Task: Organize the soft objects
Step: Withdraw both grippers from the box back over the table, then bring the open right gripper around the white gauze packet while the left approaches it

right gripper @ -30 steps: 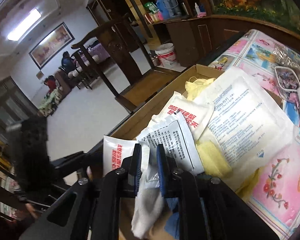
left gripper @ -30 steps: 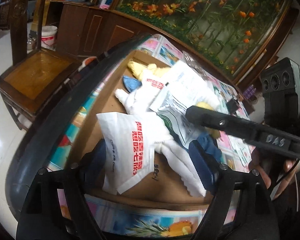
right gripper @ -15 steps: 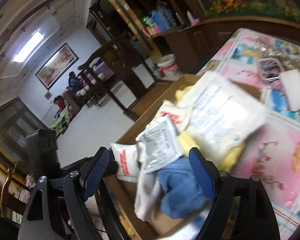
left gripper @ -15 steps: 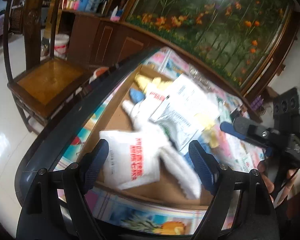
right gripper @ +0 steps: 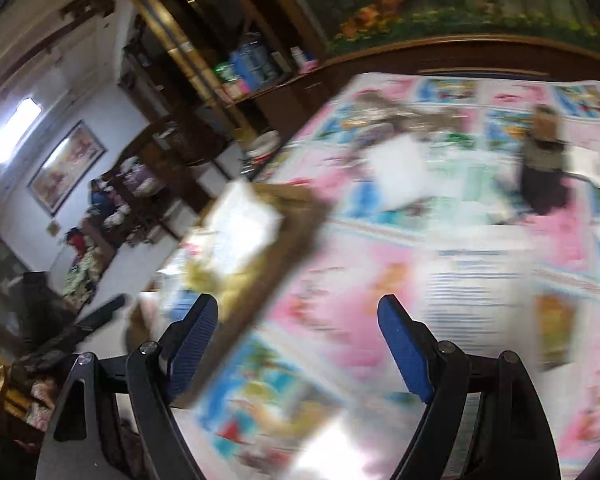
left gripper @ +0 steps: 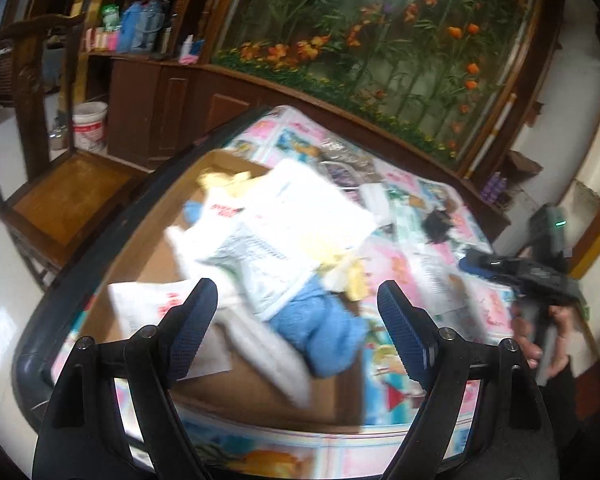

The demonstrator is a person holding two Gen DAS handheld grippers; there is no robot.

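A shallow cardboard box (left gripper: pixel 260 396) lies on the table and holds a heap of soft things: white printed pouches (left gripper: pixel 300 216), a blue cloth (left gripper: pixel 324 328), a white cloth (left gripper: pixel 268 356) and yellow cloths (left gripper: pixel 220 180). My left gripper (left gripper: pixel 296 320) is open and empty, above the box's near side. My right gripper (right gripper: pixel 298 340) is open and empty over the patterned tablecloth (right gripper: pixel 460 280), right of the box (right gripper: pixel 292 236); it also shows in the left wrist view (left gripper: pixel 516 272). The right wrist view is blurred.
A white packet (right gripper: pixel 396 168) and a dark object (right gripper: pixel 544 176) lie on the tablecloth beyond the box. A wooden chair (left gripper: pixel 60 192) stands left of the table. A cabinet and a flower mural (left gripper: pixel 360 40) run behind it.
My right gripper opened, let go of the white cloth in the box, and swung right over the tablecloth. My left gripper drew back and up from the box.
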